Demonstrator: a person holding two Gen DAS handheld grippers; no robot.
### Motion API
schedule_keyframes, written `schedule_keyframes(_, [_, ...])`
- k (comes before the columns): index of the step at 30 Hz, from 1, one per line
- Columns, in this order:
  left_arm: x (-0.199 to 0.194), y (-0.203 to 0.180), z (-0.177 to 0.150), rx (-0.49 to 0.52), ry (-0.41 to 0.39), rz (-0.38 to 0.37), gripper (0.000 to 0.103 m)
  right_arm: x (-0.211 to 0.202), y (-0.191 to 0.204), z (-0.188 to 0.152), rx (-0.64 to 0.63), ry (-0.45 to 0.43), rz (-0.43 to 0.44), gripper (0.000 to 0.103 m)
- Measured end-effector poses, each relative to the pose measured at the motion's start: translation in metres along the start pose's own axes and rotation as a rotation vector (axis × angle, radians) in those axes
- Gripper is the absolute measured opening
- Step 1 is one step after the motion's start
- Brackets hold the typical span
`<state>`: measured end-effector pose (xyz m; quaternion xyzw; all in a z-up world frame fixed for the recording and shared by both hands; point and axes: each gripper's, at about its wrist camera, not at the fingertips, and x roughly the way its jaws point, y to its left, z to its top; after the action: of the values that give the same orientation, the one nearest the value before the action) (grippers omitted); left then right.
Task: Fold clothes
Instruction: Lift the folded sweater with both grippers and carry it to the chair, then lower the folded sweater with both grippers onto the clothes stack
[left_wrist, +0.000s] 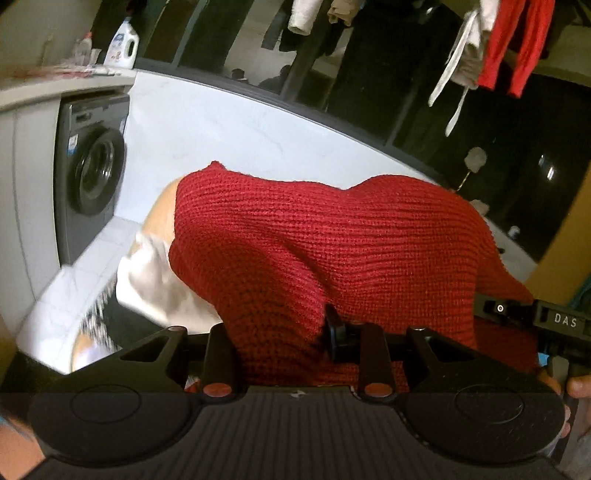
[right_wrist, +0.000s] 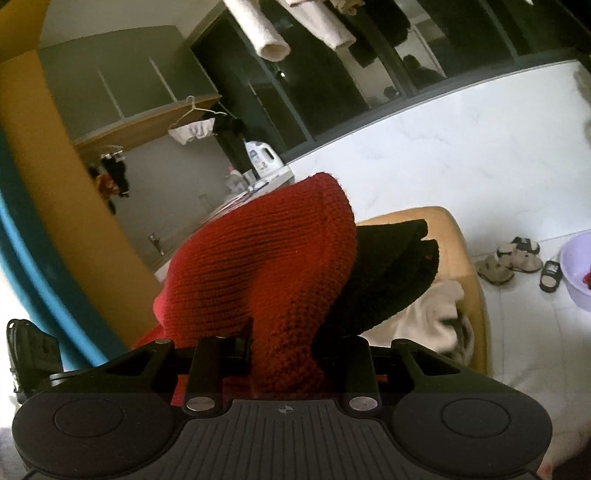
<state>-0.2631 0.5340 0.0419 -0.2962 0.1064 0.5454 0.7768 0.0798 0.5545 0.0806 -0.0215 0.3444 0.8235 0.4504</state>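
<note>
A dark red knitted sweater (left_wrist: 325, 243) fills the middle of the left wrist view, lifted and bunched. My left gripper (left_wrist: 284, 332) is shut on its lower edge; the knit hides the fingertips. In the right wrist view the same red sweater (right_wrist: 266, 266) rises in a folded hump, and my right gripper (right_wrist: 284, 350) is shut on it. Behind it a black garment (right_wrist: 388, 273) and a cream one (right_wrist: 436, 317) lie on a tan table (right_wrist: 469, 258). The right gripper's body (left_wrist: 554, 321) shows at the right edge of the left wrist view.
A grey washing machine (left_wrist: 92, 162) stands at left with a detergent bottle (left_wrist: 123, 44) on the counter above. Clothes hang overhead, among them a red garment (left_wrist: 513, 44). Sandals (right_wrist: 517, 258) and a lilac basin (right_wrist: 576, 273) sit on the white tiled floor. White cloth (left_wrist: 155, 280) lies below the sweater.
</note>
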Motion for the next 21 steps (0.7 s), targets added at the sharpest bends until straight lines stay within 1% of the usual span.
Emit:
schedule_keyframes(2, [0.026, 0.011, 0.022, 0.043, 0.004, 0.013, 0.030, 0.037, -0.012, 0.023, 0.001, 0.004, -0.002, 0.025])
schedule_keyframes(4, [0.051, 0.024, 0.042, 0.061, 0.012, 0.014, 0.030, 0.074, -0.023, 0.046, 0.002, 0.008, -0.004, 0.025])
schedule_keyframes(7, [0.087, 0.048, 0.069, 0.055, 0.046, 0.013, 0.030, 0.128, -0.039, 0.065, 0.031, 0.012, -0.019, 0.025])
schedule_keyframes(10, [0.125, 0.072, 0.095, 0.064, 0.106, 0.016, 0.030, 0.183, -0.053, 0.080, 0.078, 0.030, -0.042, 0.025])
schedule_keyframes(12, [0.154, 0.092, 0.108, 0.064, 0.159, 0.012, 0.030, 0.217, -0.064, 0.086, 0.106, 0.055, -0.065, 0.025])
schedule_keyframes(15, [0.197, 0.117, 0.115, 0.064, 0.233, 0.000, 0.030, 0.261, -0.082, 0.086, 0.147, 0.094, -0.109, 0.025])
schedule_keyframes(17, [0.228, 0.132, 0.112, 0.063, 0.280, -0.004, 0.030, 0.286, -0.099, 0.082, 0.175, 0.126, -0.142, 0.026])
schedule_keyframes(19, [0.261, 0.149, 0.102, 0.058, 0.350, 0.006, 0.030, 0.312, -0.118, 0.071, 0.206, 0.171, -0.183, 0.026])
schedule_keyframes(21, [0.293, 0.169, 0.085, 0.032, 0.441, 0.025, 0.031, 0.340, -0.136, 0.057, 0.234, 0.227, -0.232, 0.027])
